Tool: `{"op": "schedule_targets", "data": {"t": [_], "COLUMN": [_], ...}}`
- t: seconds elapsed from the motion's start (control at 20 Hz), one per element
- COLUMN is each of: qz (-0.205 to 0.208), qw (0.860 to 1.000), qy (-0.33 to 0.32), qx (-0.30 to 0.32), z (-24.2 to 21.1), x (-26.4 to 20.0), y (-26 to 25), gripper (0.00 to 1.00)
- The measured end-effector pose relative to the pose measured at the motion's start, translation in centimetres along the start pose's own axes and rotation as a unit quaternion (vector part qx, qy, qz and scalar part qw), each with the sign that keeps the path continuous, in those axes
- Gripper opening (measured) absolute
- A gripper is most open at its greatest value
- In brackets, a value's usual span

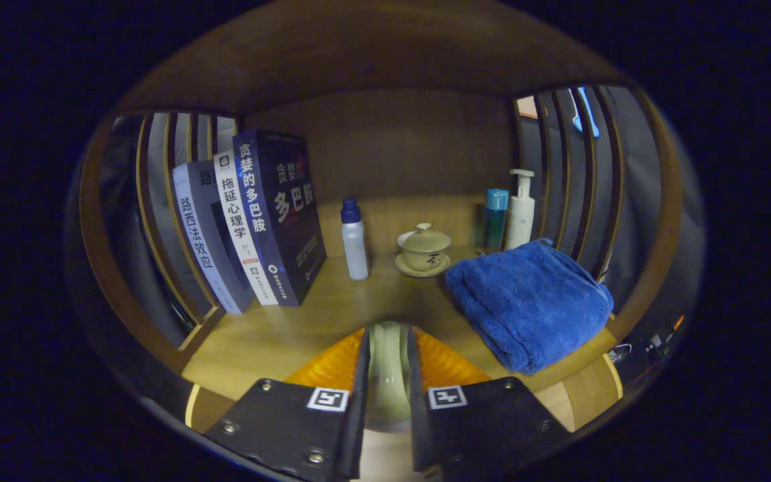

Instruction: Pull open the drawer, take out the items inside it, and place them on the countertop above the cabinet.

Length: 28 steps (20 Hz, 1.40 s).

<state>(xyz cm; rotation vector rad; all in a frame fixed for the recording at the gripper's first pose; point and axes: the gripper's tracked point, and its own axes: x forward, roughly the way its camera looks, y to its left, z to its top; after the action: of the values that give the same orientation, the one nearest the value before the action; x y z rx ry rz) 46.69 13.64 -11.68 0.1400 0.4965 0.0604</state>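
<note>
The gripper (389,348) has its fingers closed narrowly on a pale green ceramic piece (387,375), pressed between both, just above the wooden countertop (272,335). Beyond the fingers sit a lidded teacup on a saucer (423,250), a white bottle (354,239), a folded blue towel (529,301) and upright books (251,221).

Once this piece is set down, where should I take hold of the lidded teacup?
Grip the lidded teacup across its bowl, below the lid and above the saucer, coming straight in from the front. It stands upright, apart from the white bottle and blue towel. The gripper is shut on a pale green object.
</note>
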Motion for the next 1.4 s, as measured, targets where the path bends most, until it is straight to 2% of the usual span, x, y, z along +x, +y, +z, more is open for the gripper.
{"op": "schedule_targets", "data": {"t": [0.05,0.25,0.55,0.85,1.15,1.4], "qz": [-0.001,-0.001,-0.015,-0.057,-0.095,-0.116], "qw": [1.0,1.0,0.997,0.987,0.97,0.956], "qy": [-0.003,-0.019,-0.071,-0.142,-0.213,-0.248], "qx": [0.001,0.008,0.026,0.053,0.061,0.1], "z": [0.2,1.0,3.2,3.8,1.7,-3.1], "x": [-0.3,-1.5,-5.7,-13.1,-21.9,-28.6], "y": [-0.2,-0.2,-0.7,-1.7,-2.5,-3.6], "gripper": [0.37,0.78,0.78,0.78,0.78,0.77]}}
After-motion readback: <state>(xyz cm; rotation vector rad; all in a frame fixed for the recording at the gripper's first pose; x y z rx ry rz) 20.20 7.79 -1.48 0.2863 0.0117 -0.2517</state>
